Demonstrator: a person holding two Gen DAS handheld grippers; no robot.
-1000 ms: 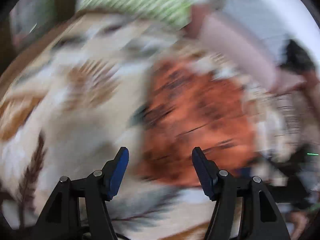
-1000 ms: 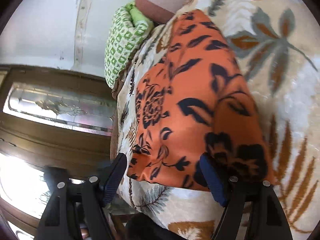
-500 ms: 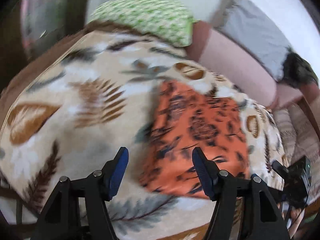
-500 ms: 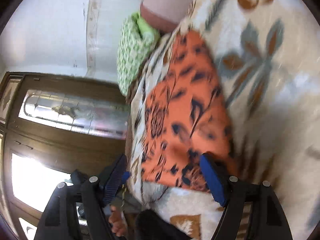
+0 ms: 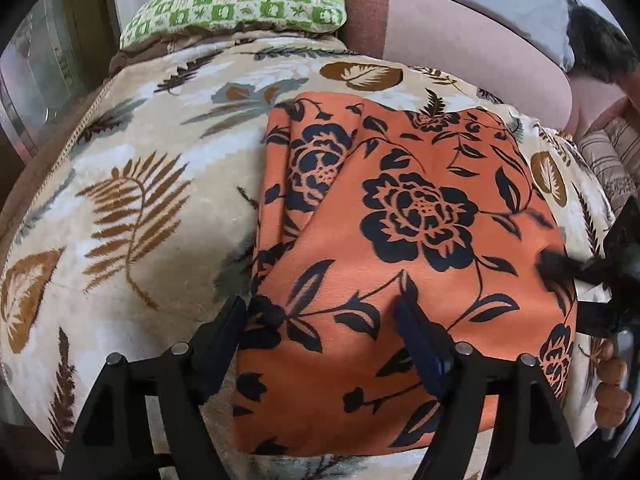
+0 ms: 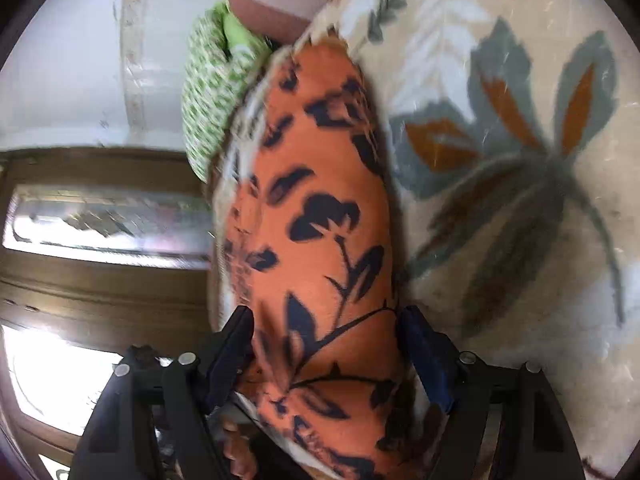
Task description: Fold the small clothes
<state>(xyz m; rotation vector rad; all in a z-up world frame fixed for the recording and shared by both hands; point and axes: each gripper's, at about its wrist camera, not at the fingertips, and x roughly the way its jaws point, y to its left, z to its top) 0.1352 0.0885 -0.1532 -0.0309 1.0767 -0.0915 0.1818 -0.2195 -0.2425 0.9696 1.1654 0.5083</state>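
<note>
- The garment (image 5: 400,240) is orange, printed with black roses and leaves.
- The blanket (image 5: 140,208) is cream with brown ferns and grey-blue leaves.
- The pillow (image 5: 236,4) is green-and-white checked.
- The bolster (image 5: 460,40) is dusty pink with a brown end.
- The gripper pads (image 6: 424,356) look dark blue, possibly navy.

An orange garment (image 5: 400,240) with black flowers lies folded flat on the leaf-patterned blanket (image 5: 140,200).

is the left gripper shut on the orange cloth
No, the left gripper is open, its fingers spread over the orange cloth, which lies on the leaf-print blanket.
</note>
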